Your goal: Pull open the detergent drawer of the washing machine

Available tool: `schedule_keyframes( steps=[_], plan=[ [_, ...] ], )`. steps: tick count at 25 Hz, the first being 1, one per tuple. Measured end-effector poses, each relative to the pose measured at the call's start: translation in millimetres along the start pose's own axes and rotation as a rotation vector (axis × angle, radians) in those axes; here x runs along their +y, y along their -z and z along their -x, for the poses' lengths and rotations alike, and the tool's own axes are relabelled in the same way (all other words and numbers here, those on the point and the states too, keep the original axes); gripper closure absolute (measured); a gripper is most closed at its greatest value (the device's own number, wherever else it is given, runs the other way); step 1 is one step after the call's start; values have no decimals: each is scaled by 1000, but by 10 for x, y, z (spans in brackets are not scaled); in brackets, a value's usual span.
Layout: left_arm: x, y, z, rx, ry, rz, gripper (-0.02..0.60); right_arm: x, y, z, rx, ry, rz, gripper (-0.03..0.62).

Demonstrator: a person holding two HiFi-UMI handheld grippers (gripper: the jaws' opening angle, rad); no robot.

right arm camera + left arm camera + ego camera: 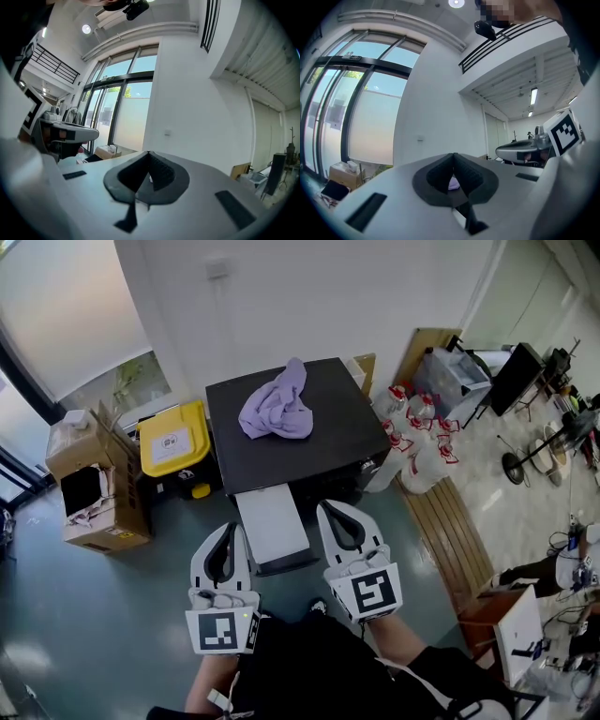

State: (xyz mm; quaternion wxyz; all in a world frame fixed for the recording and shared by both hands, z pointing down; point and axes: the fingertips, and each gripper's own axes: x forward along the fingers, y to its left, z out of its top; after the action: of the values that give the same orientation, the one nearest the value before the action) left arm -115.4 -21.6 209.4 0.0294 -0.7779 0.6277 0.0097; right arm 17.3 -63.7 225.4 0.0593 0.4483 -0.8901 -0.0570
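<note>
Cardboard boxes (94, 479) sat far left, then a yellow-lidded bin (173, 439) beside the black washing machine (309, 446), which had a purple cloth (277, 407) heaped on its top. The left claw (228, 532) hung before the machine, pressed together on nothing. Just right of it, what looked like the white detergent drawer (272, 521) jutted from the machine's front. Beyond the drawer, the right claw (333, 512) was likewise pressed together, empty. Plastic bottles (417, 442) clustered on the floor at the right.

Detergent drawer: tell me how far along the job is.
Done: a white panel already juts from the washing machine's front; whether it is the drawer I cannot tell. In hand: nothing; left claw and right claw are shut, empty, clear of it. Left: possibly the pull.
</note>
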Motion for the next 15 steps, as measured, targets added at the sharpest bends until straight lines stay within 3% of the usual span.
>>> schedule_keyframes(
  steps=[15],
  plan=[
    [-6, 32, 99, 2, -3, 23, 560, 74, 32, 34, 5, -1, 22, 586]
  ],
)
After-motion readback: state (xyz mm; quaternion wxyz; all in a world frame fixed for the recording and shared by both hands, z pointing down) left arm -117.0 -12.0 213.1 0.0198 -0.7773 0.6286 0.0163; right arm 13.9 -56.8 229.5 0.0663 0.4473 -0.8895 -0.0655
